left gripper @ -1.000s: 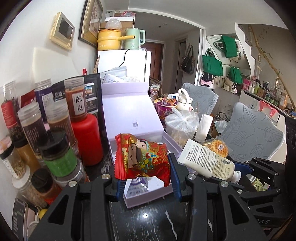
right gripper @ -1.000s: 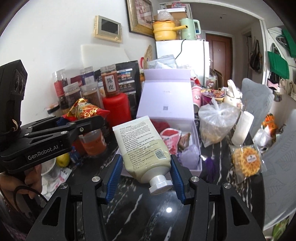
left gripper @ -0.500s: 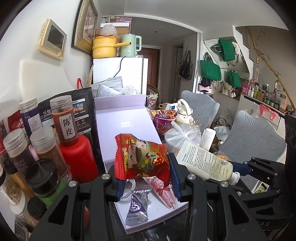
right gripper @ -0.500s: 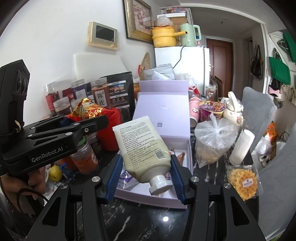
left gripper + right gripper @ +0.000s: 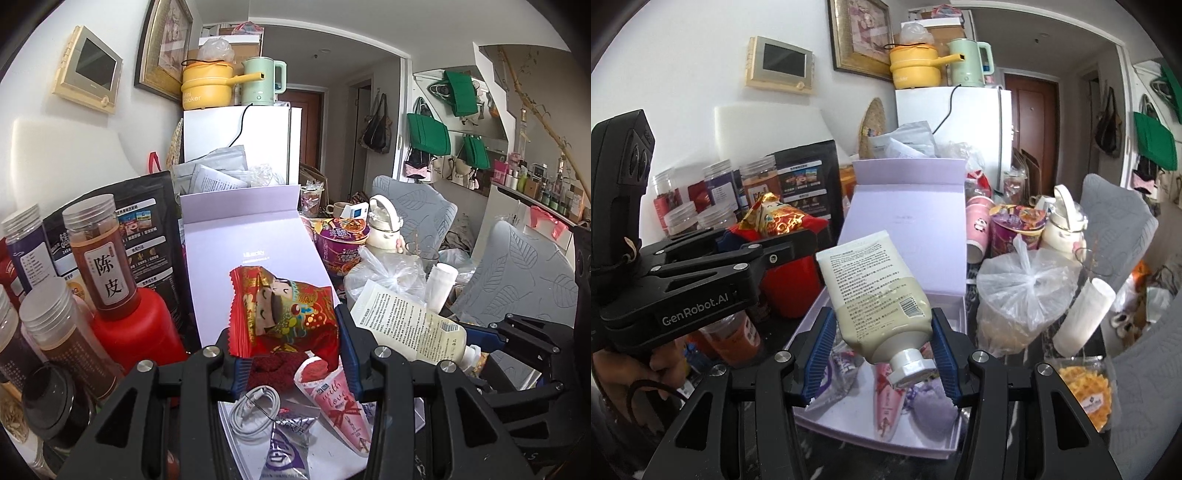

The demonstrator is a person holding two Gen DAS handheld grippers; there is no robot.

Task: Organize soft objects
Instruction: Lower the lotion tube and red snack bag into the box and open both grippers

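Left wrist view: the left claw [image 5: 291,354] is clamped on a red snack packet [image 5: 282,314], with both blue pads pressing its lower sides. The packet hangs in the air above the open lilac box [image 5: 258,240], whose lid stands upright behind. Expect the packet to be light, crinkly and slippery; the film buckles under pressure, so a grip low on the body, across the filled part rather than the sealed edge, looks most secure. In the box below lie a white cable [image 5: 255,408], a pink sachet [image 5: 340,402] and a purple-printed pouch [image 5: 286,448]. The claw points forward and somewhat downward over the box's near edge.

Right wrist view: the right claw [image 5: 882,360] grips a cream tube [image 5: 875,299] near its shoulder, cap [image 5: 910,369] pointing down towards the camera and crimped end tilted up and away. The tube is soft-walled and probably heavier than the packet — squeezing mid-body risks deformation, so the stiffer shoulder is the better hold. It hangs over the box interior, not touching it. The left claw is visible at left, held by a hand [image 5: 661,365], level with and just beside the right one.
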